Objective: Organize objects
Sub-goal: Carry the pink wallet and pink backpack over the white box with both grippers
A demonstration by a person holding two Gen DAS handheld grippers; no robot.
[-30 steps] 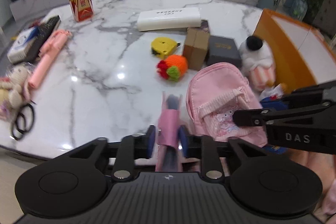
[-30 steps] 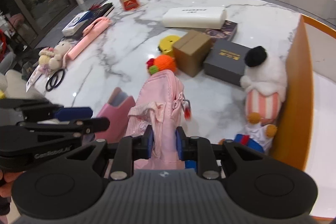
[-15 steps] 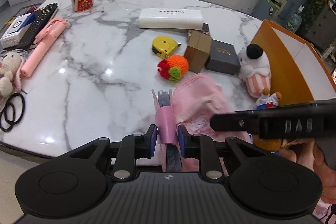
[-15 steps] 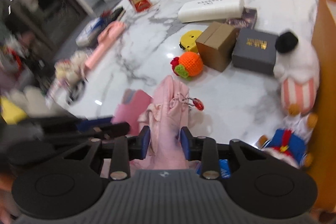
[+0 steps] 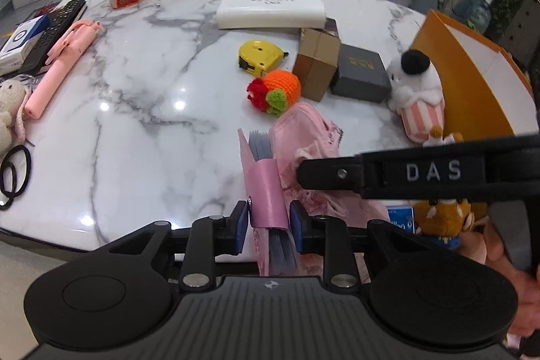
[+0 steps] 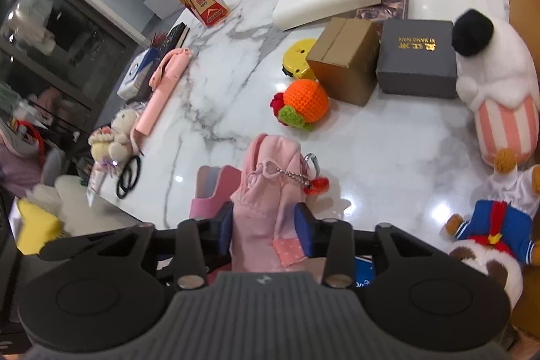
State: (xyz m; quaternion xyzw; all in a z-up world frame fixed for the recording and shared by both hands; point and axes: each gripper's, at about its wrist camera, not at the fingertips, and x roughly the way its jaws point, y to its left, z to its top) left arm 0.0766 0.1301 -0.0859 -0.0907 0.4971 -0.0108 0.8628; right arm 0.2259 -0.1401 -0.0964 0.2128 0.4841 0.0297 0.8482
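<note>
Two hand-held grippers are busy near the front edge of the marble counter (image 5: 141,110). The left hand-held gripper (image 5: 268,218) is closed on a pink card wallet (image 5: 266,184), with its pads pressing both flat sides. Gray cards stick out of the top of the wallet. The right hand-held gripper (image 6: 266,225) is closed on a small pink backpack (image 6: 270,177), squeezing the soft cloth so it bunches up between the pads. The wallet and the backpack are just beside each other, both held above the front edge. The backpack looks light and floppy, so it may sag and swing. It seems best to hold it near the top, where the cloth is thick. A little red charm (image 6: 317,186) hangs from it on a chain and could catch on things. The wallet looks thin and a bit stiff, but the cards may slip out if it tips, so holding it across the middle seems right. Farther back on the counter sit an orange knitted toy (image 5: 276,88), a yellow tape measure (image 5: 260,58), a brown box (image 5: 317,68) and a gray box (image 5: 361,73).
</note>
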